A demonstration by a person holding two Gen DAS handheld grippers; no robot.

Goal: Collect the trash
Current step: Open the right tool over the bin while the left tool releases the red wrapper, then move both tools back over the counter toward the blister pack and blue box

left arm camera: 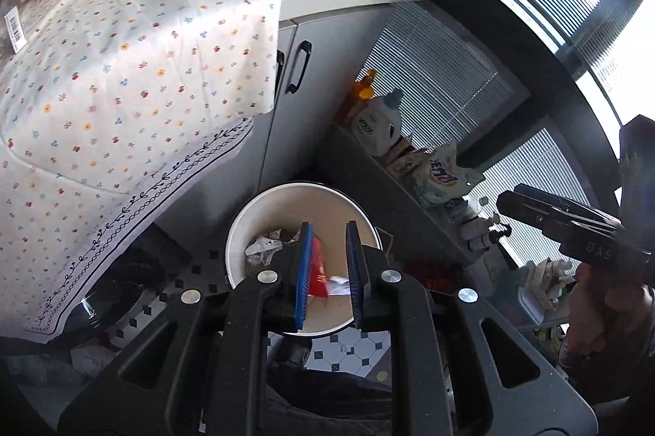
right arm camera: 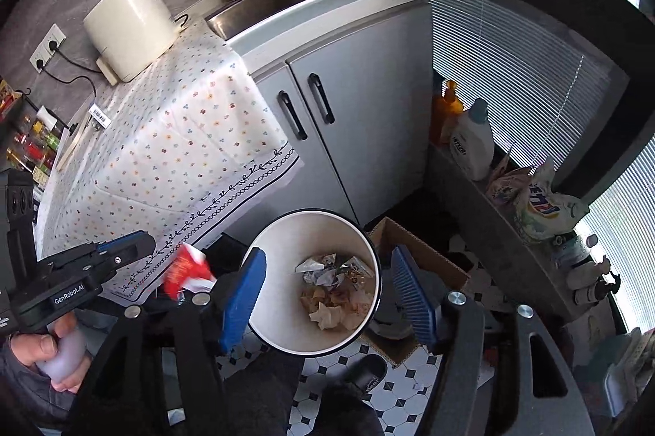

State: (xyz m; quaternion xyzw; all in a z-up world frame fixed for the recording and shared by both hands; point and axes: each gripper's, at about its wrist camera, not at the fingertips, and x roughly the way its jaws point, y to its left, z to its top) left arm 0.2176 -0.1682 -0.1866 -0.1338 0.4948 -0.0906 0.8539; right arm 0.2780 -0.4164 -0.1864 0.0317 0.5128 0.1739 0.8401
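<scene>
Down on the tiled floor (right arm camera: 393, 391), a white trash bin (right arm camera: 315, 227) with crumpled paper (right arm camera: 327, 276) inside. Above its rim, left gripper (left arm camera: 327, 272) a little open, red wrapper (left arm camera: 317, 272) slipping loose between the pads, straight over the bin. Right gripper (right arm camera: 327, 292) wide open, holding nothing.

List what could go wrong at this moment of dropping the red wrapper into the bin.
1. In the right wrist view the red wrapper looks short of the white bin rim, so it may land on the tiled floor.
2. The left gripper has its jaws apart; the light wrapper could flutter off course.
3. The open right gripper hangs over the bin mouth and might bump its rim, tipping it toward the cardboard box.
</scene>
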